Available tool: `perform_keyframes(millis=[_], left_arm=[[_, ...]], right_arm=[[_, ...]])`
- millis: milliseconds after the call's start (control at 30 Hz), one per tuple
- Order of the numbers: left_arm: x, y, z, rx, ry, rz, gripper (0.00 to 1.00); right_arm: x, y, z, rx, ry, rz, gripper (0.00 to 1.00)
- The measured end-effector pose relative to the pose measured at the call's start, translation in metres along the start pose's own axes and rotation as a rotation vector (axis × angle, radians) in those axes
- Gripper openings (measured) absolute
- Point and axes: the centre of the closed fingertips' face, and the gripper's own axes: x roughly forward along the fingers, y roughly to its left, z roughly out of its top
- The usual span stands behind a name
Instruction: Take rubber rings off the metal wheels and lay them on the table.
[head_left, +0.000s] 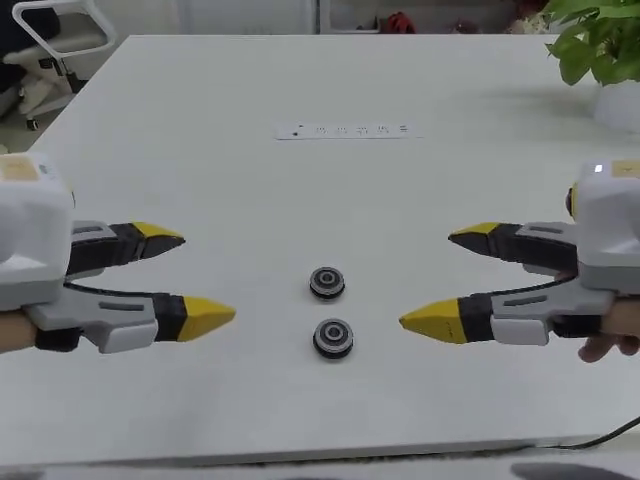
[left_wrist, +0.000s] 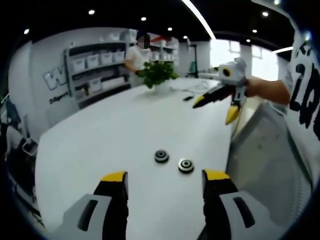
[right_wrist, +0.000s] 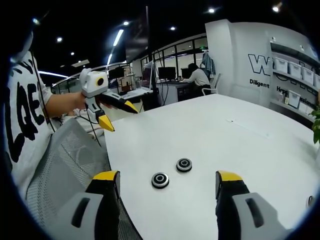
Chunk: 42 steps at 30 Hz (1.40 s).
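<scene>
1. Fingers (head_left: 200, 315) on the left gripper (head_left: 208, 276) and the right gripper (head_left: 425, 278) are spread wide and hold nothing.
2. Two metal wheels (head_left: 327, 283) sit between them on the table (head_left: 300, 190), with their rubber rings (head_left: 317, 340) still on.
3. These wheels are small and round, so a bad pinch could make one roll away.

An office, judging by monitors (right_wrist: 165, 73) and shelved storage bins (left_wrist: 93, 61).

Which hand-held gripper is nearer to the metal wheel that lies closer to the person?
Right. The right hand-held gripper is open just right of the nearer metal wheel; the left hand-held gripper, also open, sits farther off on its left.
</scene>
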Motion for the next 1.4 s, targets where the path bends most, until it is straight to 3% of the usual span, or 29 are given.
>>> perform_keyframes(millis=[600,1400], left_arm=[[0.031,-0.002,0.013,0.08,0.011,-0.065,0.56],[0.073,-0.022,0.004,0.111,0.047,-0.169,0.51]], right_arm=[[0.023,-0.002,0.004,-0.066,0.015,0.073,0.62],[0.053,-0.003,-0.024,-0.123,0.061,0.158,0.52]])
